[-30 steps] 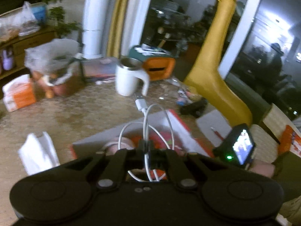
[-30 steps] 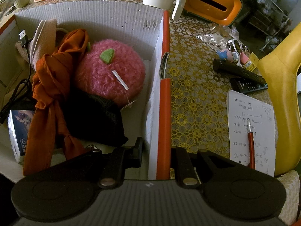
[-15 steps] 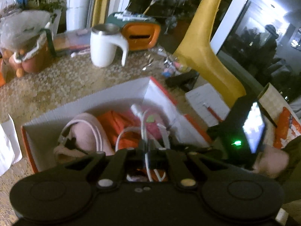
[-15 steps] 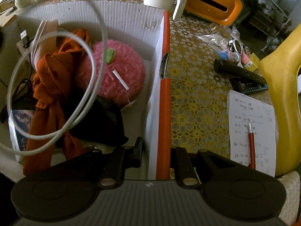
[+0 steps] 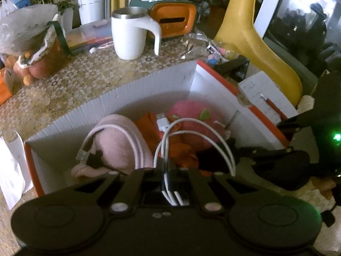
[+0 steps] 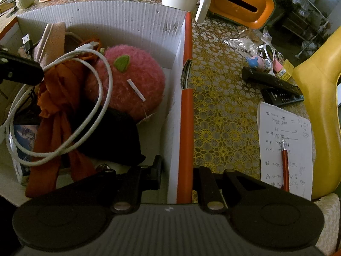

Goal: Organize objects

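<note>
The left gripper [image 5: 170, 178] is pinching a coiled white cable [image 5: 198, 132] between its closed fingers, holding the loops over an open cardboard box [image 5: 119, 91] on the table [image 5: 70, 76]. Inside the box are lying a pink plush ball [image 6: 132, 81], an orange cloth [image 6: 57, 98] and a pink slipper [image 5: 115, 140]. The right gripper [image 6: 177, 177] is clamping the box's orange-edged side wall between its fingers. A white mug [image 5: 132, 36] is standing beyond the box.

We lose the white cable [image 5: 192, 143] where its strands slip between the fingers – the grip point is hidden. The black pouch [image 6: 110, 136] lies half-buried under cloth.
</note>
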{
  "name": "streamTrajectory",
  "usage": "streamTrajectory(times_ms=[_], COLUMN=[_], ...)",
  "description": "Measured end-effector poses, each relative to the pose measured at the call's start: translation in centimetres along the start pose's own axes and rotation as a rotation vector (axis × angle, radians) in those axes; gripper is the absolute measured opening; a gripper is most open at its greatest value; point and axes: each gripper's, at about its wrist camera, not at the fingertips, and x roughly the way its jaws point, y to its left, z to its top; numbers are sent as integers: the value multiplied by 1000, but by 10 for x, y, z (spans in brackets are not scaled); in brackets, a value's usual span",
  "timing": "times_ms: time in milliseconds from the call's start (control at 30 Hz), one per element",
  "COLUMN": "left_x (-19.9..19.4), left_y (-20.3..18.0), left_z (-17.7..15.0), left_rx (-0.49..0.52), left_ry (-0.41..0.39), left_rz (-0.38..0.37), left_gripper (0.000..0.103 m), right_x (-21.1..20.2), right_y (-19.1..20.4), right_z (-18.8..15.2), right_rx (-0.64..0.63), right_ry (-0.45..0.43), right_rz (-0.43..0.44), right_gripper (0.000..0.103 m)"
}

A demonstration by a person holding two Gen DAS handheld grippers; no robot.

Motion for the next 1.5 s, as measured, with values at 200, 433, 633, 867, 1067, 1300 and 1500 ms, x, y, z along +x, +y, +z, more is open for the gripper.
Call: streamTrajectory(times_ms=[200,433,633,867,1067,1300,1500], left_x=[-2,-16,-33,-53,-66,-86,-105], left_y=[4,5,6,4,2,-7,-17], left_z=[-3,-9,-13,-22,-28,-34,-40], left_rx=[-10,-32,-41,-44,-59,-51,-47], left_ry=[2,-6,-41,-90,-125,-172,-220], left_rz=[16,-13,-16,-9,12,51,86], left_gripper=[5,16,24,36,58,72,84], right_x=[0,-1,-2,-6,-18,-54,-100], right_y=[1,1,1,-1,-3,-4,-4], right_z=[0,0,-1,-2,-3,-8,-21], right_rx=[3,8,12,15,23,21,29], right_ry=[3,9,23,19,9,-61,-185], right_rz=[-2,-5,-4,-4,-9,-25,-25], right_gripper=[15,15,15,15,15,15,15])
